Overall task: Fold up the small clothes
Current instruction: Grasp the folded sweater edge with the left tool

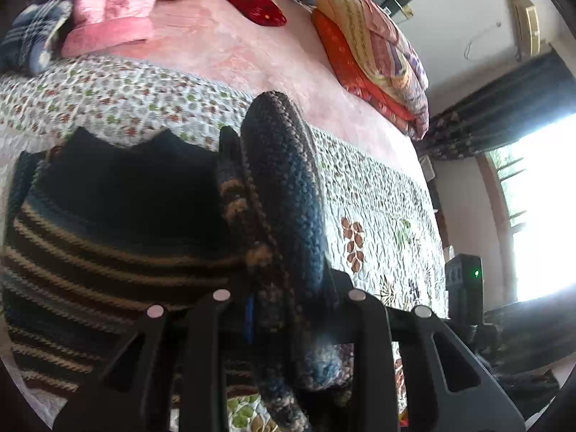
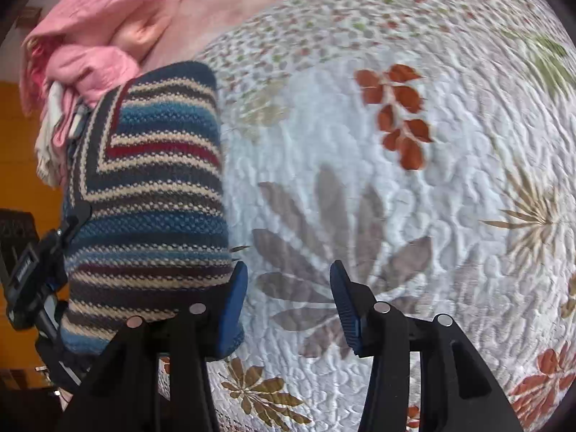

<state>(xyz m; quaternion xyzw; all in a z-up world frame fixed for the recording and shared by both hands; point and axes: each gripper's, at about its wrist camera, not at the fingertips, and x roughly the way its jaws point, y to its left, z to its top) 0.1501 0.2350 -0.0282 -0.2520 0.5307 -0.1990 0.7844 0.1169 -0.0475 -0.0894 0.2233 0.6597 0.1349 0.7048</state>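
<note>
Knitted wool in blue, cream, brown and dark red stripes makes up the small striped sweater (image 2: 151,194), a thick, nubbly garment lying on the quilted bedspread (image 2: 360,180). That bedspread is white, puckered with stitching and printed with rust, grey and tan leaf sprays.

From the right wrist view, the sweater sits on the quilt as a folded, roughly rectangular block, its stripes meeting in a chevron near the far end. The right gripper (image 2: 288,298) has its ribbed blue pads (image 2: 345,306) spread apart with bare quilt between them; the near right corner of the sweater lies against the outer side of the left-hand pad, outside the gap. Beyond the sweater's far end lies a heap of crinkled pink cloth (image 2: 97,25).

From the left wrist view, the left gripper (image 1: 288,309) is clamped on a bunched, rope-like fold of the same sweater (image 1: 284,198), which rises between the black fingers and hides their tips. The rest of the garment sags off to the left of that fold. Past the quilt lies a smooth pink sheet (image 1: 252,54), with a stack of folded patterned quilts (image 1: 378,57) at its right edge.
</note>
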